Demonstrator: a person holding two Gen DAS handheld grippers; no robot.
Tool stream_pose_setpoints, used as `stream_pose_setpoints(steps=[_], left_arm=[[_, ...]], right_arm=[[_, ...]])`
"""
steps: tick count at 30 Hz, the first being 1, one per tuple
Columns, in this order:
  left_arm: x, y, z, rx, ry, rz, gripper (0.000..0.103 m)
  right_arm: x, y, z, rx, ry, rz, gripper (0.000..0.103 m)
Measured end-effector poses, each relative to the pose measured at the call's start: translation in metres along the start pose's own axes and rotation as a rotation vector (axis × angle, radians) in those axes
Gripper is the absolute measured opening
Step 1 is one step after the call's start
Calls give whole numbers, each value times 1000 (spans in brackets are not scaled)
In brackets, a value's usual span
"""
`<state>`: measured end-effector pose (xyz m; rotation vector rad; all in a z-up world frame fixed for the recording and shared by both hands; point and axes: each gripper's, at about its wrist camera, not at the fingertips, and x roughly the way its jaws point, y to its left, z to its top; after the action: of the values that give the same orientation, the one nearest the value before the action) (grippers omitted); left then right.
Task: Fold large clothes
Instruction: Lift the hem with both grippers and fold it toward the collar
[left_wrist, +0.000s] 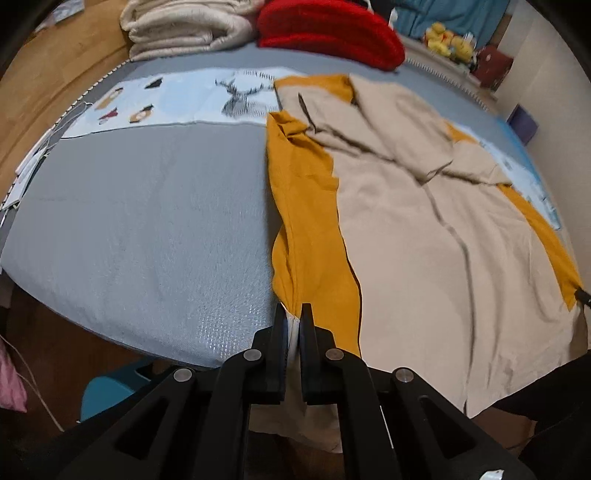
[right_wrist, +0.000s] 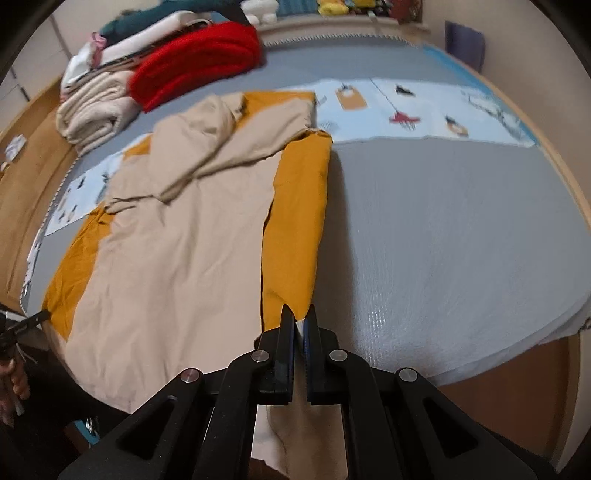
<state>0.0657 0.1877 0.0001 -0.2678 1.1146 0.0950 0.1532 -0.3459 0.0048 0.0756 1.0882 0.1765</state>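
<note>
Beige-mustard garment (left_wrist: 424, 240) hem pinched, hidden inside both tongs (left_wrist: 293, 314) (right_wrist: 299, 315)

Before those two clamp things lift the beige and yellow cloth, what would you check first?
1. Left hand-held gripper shut on the beige and mustard garment at its near hem: ok.
2. Right hand-held gripper shut on the other near corner: ok.
3. Garment lying flat: not ok, the far part is bunched.
4. Bare grey bed surface beside the garment: ok.
5. Red folded knit and cream folded pile apart from the garment: cannot tell, the edges look close.
</note>
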Motion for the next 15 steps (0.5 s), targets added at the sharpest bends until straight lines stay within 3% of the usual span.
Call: stream_pose_setpoints(steps=[7, 15], left_arm=[[-36, 1, -3, -46, -94, -64, 3], [-76, 0, -26, -98, -180, -137, 3]], right_arm=[[-60, 4, -13, -22, -75, 42, 4], [-124, 0, -39, 65, -172, 90, 3]])
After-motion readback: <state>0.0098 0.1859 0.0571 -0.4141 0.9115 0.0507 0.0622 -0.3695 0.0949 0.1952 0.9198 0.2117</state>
